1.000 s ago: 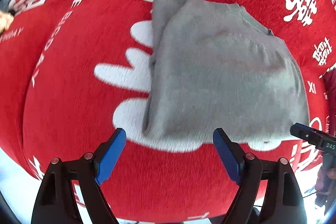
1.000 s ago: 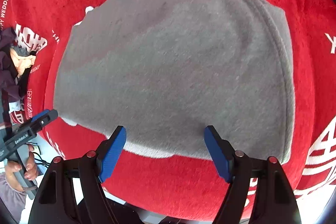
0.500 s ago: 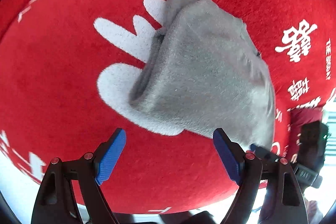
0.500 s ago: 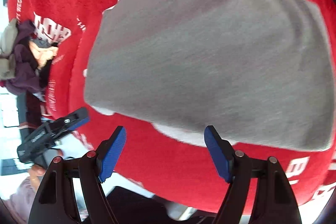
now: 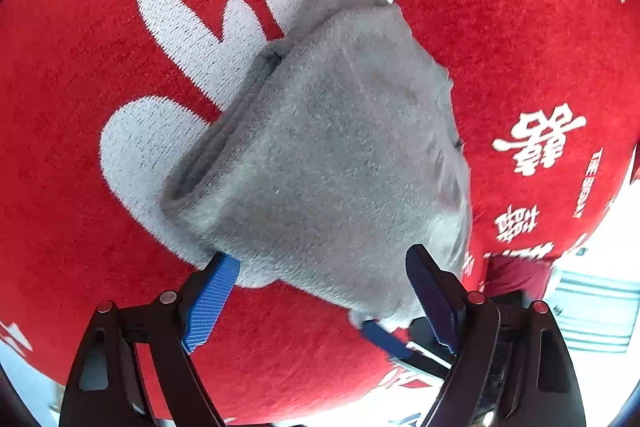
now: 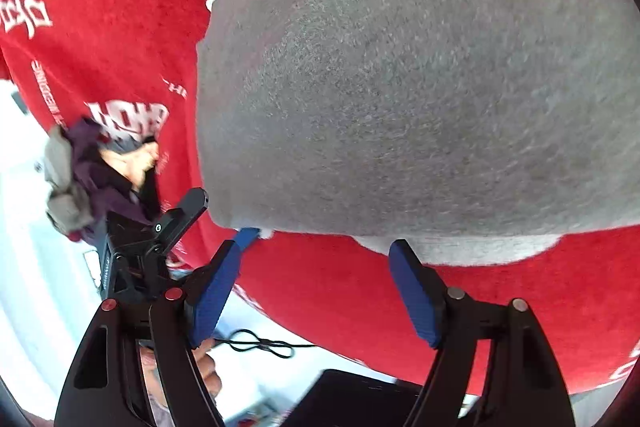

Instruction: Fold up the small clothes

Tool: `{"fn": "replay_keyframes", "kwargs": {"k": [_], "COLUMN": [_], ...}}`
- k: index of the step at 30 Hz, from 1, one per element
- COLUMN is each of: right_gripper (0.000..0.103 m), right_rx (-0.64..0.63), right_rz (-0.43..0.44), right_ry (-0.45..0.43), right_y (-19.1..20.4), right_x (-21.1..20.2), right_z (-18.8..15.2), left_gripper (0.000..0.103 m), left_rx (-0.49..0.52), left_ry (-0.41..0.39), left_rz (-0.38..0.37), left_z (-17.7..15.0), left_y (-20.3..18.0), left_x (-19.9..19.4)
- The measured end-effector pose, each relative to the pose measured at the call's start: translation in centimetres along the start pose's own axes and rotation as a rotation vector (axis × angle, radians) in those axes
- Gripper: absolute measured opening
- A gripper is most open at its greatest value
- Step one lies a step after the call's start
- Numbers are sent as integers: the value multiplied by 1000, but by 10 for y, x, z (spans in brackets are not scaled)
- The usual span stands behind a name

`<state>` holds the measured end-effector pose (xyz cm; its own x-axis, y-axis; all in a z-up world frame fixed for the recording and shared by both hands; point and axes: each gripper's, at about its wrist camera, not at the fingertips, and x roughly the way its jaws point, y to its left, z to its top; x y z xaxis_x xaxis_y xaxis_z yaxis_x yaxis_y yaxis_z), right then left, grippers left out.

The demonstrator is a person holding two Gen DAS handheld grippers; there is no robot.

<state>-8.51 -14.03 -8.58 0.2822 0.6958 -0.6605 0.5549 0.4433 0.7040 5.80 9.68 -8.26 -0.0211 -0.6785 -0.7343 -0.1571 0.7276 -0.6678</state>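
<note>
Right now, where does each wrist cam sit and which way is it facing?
Left wrist: sits behind the open left gripper, angled down at the folded grey knit garment on the red printed cloth; its own blue-padded fingers show, and the other gripper's blue tip at lower right.
Right wrist: sits behind the open right gripper, angled down at the garment's near edge; own fingers show, plus the left gripper at left and part of a hand below.
Shared: same garment, same cloth, each sees the other gripper.

Grey garment [image 5: 340,163] on red cloth [image 5: 80,67] (white lettering)
</note>
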Motion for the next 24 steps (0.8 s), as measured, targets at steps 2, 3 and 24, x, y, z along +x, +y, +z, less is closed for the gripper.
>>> {"fn": "replay_keyframes", "kwargs": {"k": [2,3,24], "right_gripper": [80,80,11], "right_rx": [39,57,48], "right_rz": [65,90,265], "right_ry": [-21,-34,-87], "right_y": [-3,-5,27], "right_x": [3,4,9], "right_z": [0,0,30], "left_gripper": [86,86,86], "left_rx": [-20,-27,-53], "left_ry": [-11,-14,-130], "left_rz": [-28,-37,-71], "left_z": [1,1,16], "left_y": [1,2,-19], "left_x": [-3,-5,9]}}
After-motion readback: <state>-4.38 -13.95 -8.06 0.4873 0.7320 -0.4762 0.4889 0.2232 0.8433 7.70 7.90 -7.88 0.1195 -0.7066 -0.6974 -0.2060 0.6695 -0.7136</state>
